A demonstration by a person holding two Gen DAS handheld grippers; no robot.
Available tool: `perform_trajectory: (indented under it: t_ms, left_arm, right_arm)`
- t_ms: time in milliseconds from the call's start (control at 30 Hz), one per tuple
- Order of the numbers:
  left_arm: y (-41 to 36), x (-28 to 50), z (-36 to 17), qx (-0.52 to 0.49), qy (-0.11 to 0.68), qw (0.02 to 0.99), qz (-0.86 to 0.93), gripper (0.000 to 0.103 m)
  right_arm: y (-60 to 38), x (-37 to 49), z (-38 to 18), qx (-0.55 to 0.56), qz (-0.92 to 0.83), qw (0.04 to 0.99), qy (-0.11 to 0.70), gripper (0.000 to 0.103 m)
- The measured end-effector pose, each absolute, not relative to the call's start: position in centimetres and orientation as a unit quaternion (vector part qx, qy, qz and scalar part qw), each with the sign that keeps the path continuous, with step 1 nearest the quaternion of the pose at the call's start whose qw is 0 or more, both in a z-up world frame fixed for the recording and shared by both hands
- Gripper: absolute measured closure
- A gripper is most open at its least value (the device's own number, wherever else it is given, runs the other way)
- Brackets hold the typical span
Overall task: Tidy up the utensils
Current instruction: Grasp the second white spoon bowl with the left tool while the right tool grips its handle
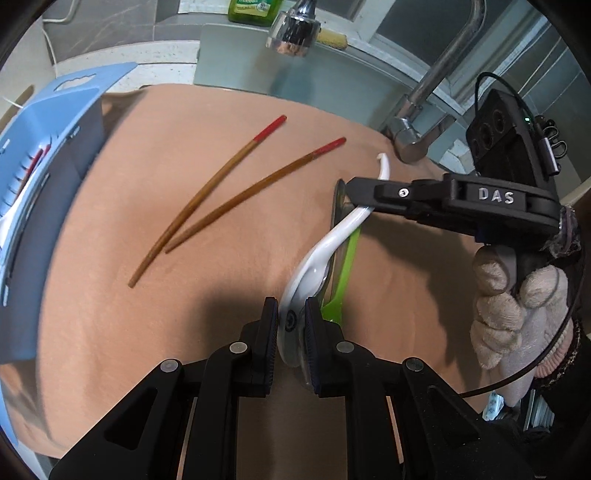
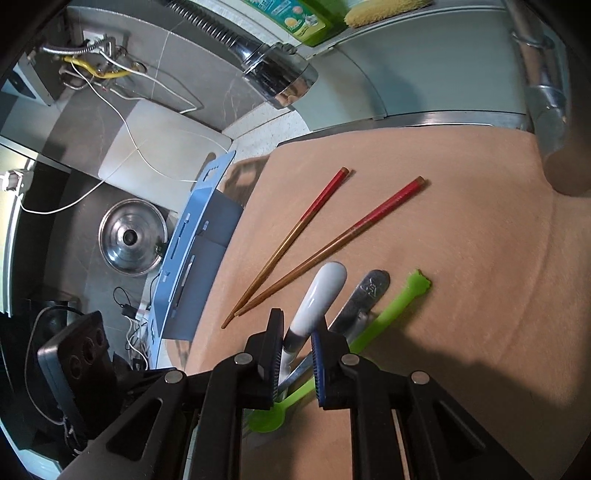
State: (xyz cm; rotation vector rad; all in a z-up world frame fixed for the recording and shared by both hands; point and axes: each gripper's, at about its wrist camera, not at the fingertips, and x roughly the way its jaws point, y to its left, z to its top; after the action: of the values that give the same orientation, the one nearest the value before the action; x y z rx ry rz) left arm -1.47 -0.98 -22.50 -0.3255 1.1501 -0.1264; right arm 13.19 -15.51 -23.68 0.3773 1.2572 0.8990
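Blue utensil holder is sitting at the left edge of the tan cloth. Two chopsticks are lying loose mid-cloth. Left gripper is clamping its jaws on the white spoon bowl; right gripper is clenching its handle, above the metal spoon and green spoon.

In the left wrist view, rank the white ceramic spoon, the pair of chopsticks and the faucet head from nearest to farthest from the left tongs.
1. White ceramic spoon: its bowl sits between the left tongs.
2. Chopsticks: on the tan cloth, ahead and to the left.
3. Faucet head: far beyond the cloth, at the top of the view.
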Motion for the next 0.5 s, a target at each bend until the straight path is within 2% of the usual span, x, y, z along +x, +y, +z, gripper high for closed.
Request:
perform_trajectory:
  t_ms: [233,300,500]
  left_arm:
    - [-1.3,-1.8,-22.7,-0.168,0.534,0.827,-0.059,0.09]
    - [-1.7,-1.7,-22.7,-0.159,0.534,0.828,-0.058,0.095]
    - [-1.8,-1.8,-22.2,-0.144,0.528,0.835,-0.052,0.099]
  right_arm:
    - [-16.5,13.2,-24.4,0.179,0.393,0.698,0.571,0.089]
    - [-16.7,13.3,-24.4,0.177,0.386,0.702,0.572,0.088]
    - [-15.8,12.9,-23.8,0.149,0.393,0.708,0.568,0.091]
